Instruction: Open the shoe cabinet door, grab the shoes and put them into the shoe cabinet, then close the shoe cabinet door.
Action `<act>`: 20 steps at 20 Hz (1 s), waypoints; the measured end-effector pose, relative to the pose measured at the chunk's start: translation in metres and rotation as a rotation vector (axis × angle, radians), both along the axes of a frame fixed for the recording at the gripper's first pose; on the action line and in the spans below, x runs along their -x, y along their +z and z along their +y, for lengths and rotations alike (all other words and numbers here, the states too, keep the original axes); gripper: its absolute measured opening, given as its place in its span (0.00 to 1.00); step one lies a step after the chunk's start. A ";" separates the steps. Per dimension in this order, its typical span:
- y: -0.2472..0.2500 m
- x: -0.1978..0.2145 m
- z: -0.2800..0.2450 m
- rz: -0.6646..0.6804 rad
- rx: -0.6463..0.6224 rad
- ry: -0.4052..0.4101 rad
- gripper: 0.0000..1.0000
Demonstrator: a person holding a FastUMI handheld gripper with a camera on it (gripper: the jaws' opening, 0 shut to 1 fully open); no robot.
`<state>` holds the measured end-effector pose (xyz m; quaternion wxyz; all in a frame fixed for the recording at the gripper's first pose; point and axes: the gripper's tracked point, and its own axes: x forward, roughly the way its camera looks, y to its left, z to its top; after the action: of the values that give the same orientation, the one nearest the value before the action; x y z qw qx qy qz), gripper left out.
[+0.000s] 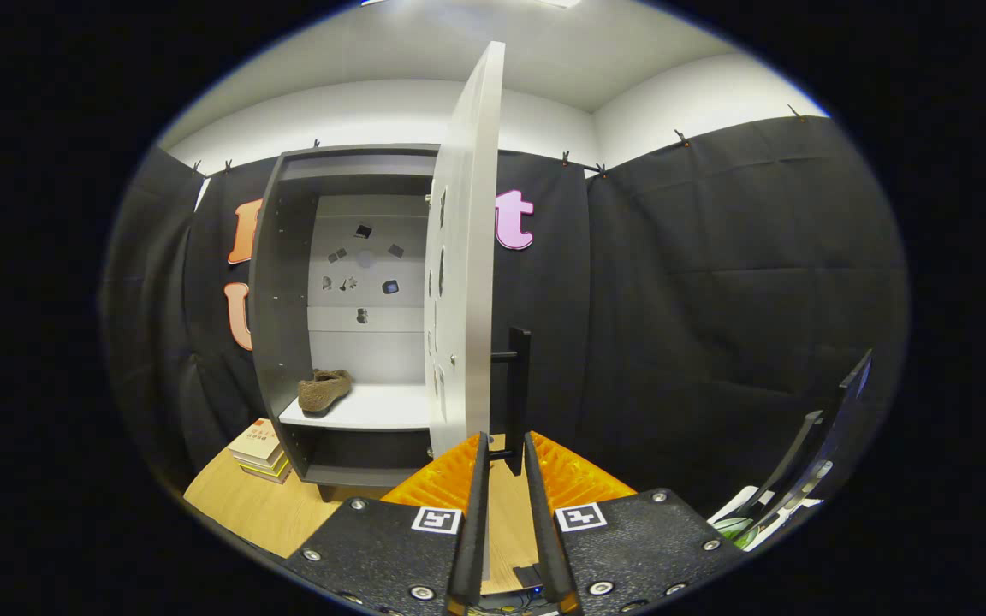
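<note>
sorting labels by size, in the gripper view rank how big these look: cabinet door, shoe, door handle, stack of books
1. cabinet door, seen nearly edge-on
2. door handle
3. and 4. shoe and stack of books look alike, so no ranking.
The tool sits with fingers narrowly apart at the handle's foot.

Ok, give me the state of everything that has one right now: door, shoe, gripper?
cabinet door: swung wide open, seen edge-on.
door handle: just ahead of the fingers, not gripped.
shoe: lying on the shelf inside the cabinet.
hand-held gripper: fingers apart, open, nothing held.
books: stacked beside the cabinet's foot.
</note>
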<state>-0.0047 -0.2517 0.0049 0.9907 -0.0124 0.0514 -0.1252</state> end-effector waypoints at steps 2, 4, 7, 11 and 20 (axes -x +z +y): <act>0.002 0.002 0.002 -0.002 0.002 0.019 0.26; 0.003 0.004 0.003 0.004 0.004 0.032 0.27; -0.010 0.011 0.034 0.022 -0.009 0.056 0.27; -0.038 0.011 0.069 0.060 -0.035 0.096 0.27; -0.195 -0.010 0.173 0.300 -0.184 0.236 0.27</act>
<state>0.0050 -0.0792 -0.1902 0.9767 0.0535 0.2078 0.0003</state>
